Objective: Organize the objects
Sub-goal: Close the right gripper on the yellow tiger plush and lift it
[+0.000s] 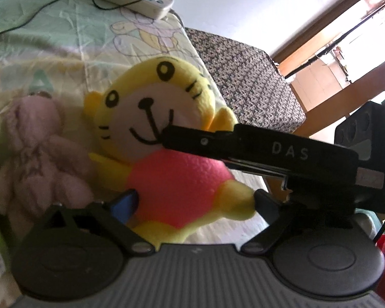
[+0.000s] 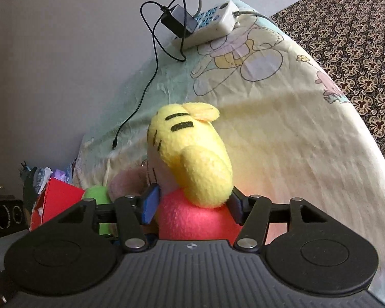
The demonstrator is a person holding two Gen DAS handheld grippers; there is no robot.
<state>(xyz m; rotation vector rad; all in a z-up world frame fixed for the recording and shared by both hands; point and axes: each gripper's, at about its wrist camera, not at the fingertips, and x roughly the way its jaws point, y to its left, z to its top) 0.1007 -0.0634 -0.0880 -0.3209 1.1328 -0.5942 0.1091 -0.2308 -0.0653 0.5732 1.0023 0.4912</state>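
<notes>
- Yellow tiger plush [image 1: 156,138] w/ pink-red shirt sits upright on a cartoon-print sheet [image 1: 64,38], face toward the left wrist cam.
- Right gripper [image 2: 192,205] is clenched on the plush: blue pad [image 2: 150,205] on one side of the pink belly, dark pad on the other, both pressed into the fabric. Plush head and one yellow arm bulge up above the fingers in the right wrist view.
- In the left wrist view the same gripper shows as a black bar marked "DAS", coming in from the right side and reaching the plush at chin level.
- Left gripper [image 1: 195,200] stands wide around the lower body of the plush; blue pad [image 1: 124,204] is just beside the pink belly, the other finger meets the yellow paw on the right. Can't tell if either presses; looks released, not gripping.
- Pink-grey plush bear [image 1: 36,151] lies just left of the tiger, touching it.
- Green soft thing [image 2: 98,195] sits beyond the bear at frame edge, blurred, can't say what it is.
- Red box [image 2: 56,200] near the green thing, off the sheet's edge.
- White power strip [image 2: 210,23] at the far end of the sheet, black adapter [image 2: 178,20] plugged in; thin black cable [image 2: 141,97] trails down over the sheet.
- Dark floral-pattern cover [image 1: 243,82] lies beside the sheet on the right.
</notes>
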